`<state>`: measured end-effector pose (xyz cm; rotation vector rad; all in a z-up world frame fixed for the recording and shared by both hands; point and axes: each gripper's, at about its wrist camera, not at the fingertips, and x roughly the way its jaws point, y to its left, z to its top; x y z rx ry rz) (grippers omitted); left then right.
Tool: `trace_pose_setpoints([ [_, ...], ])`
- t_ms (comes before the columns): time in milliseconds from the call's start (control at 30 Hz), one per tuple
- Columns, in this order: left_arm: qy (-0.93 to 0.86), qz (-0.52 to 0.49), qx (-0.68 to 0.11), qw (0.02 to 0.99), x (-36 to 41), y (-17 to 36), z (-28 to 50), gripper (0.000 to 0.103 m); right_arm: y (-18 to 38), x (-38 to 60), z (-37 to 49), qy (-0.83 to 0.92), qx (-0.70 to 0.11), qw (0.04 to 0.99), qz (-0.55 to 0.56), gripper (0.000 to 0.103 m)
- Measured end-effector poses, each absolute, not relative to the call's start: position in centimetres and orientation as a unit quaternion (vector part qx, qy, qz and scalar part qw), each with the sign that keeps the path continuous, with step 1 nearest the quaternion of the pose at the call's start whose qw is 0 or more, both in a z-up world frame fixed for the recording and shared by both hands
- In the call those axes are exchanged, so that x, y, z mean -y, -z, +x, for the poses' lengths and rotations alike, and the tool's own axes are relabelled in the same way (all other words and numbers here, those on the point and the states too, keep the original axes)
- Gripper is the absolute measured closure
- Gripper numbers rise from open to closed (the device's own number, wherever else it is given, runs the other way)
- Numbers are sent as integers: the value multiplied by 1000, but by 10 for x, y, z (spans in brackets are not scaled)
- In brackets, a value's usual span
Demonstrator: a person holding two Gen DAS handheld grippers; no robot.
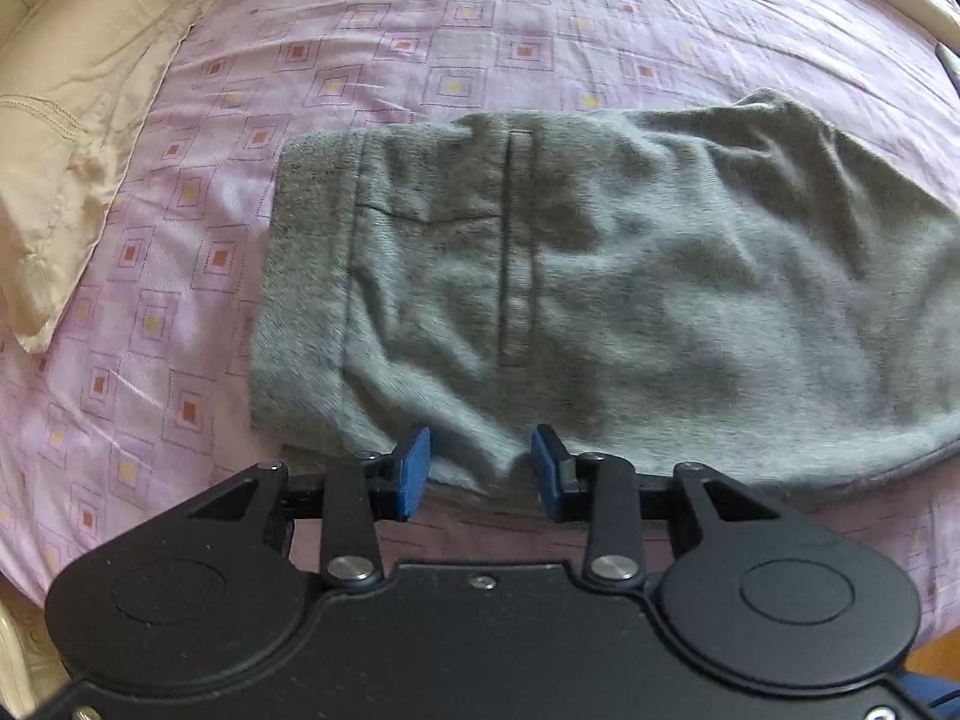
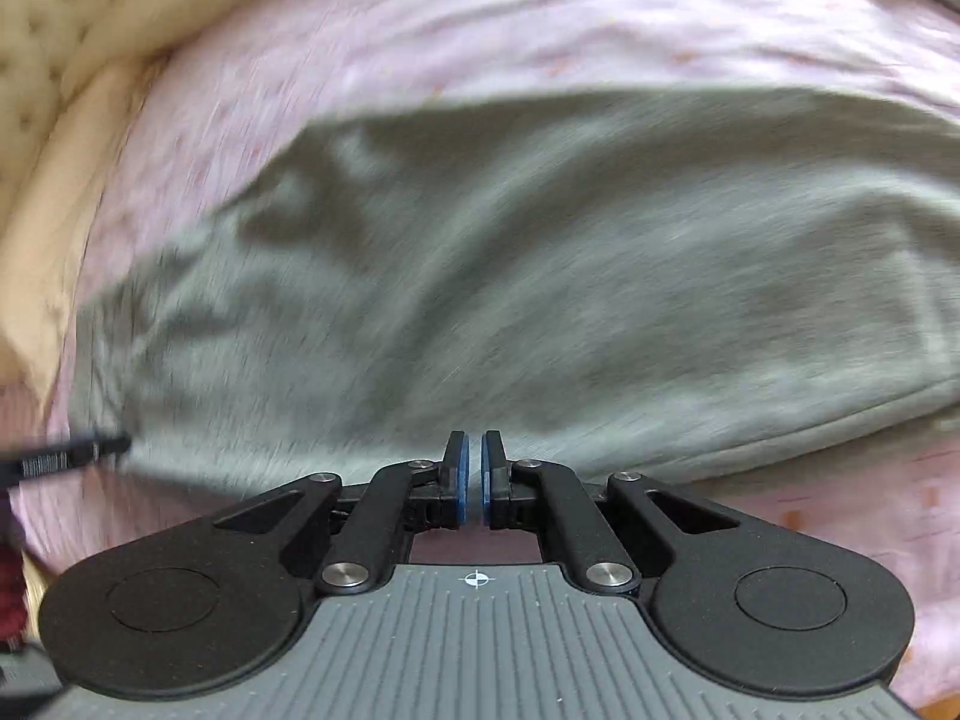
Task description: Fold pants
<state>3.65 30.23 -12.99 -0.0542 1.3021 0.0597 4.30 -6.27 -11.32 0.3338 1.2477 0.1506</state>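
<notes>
Most of the folding looks done: the grey pants (image 1: 570, 276) lie in a compact bundle on the bed (image 1: 420, 30). The left tongs (image 1: 480, 468) stand open at the near hem, the right tongs (image 2: 474, 474) nearly closed on nothing, so probably only tidying remains.

The grey, soft knit pants (image 1: 600, 276) lie flat in a folded, roughly rectangular bundle, lightly wrinkled. In the left wrist view their near edge lies between the spread blue fingertips (image 1: 414, 471), with the ribbed waistband to the left of the fingers and a slit pocket seam running straight ahead of them. In the blurred right wrist view the fabric spreads just ahead of the fingertips.
</notes>
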Motion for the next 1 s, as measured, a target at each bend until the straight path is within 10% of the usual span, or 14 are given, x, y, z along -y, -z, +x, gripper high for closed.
trace_pose_setpoints([
  [600,13,-6,-607,794,-96,108,18,57,120,235,14,-16,-546,830,114,74],
  [1000,47,20,-596,802,-23,94,12,57,156,301,23,17,-548,737,396,73],
])
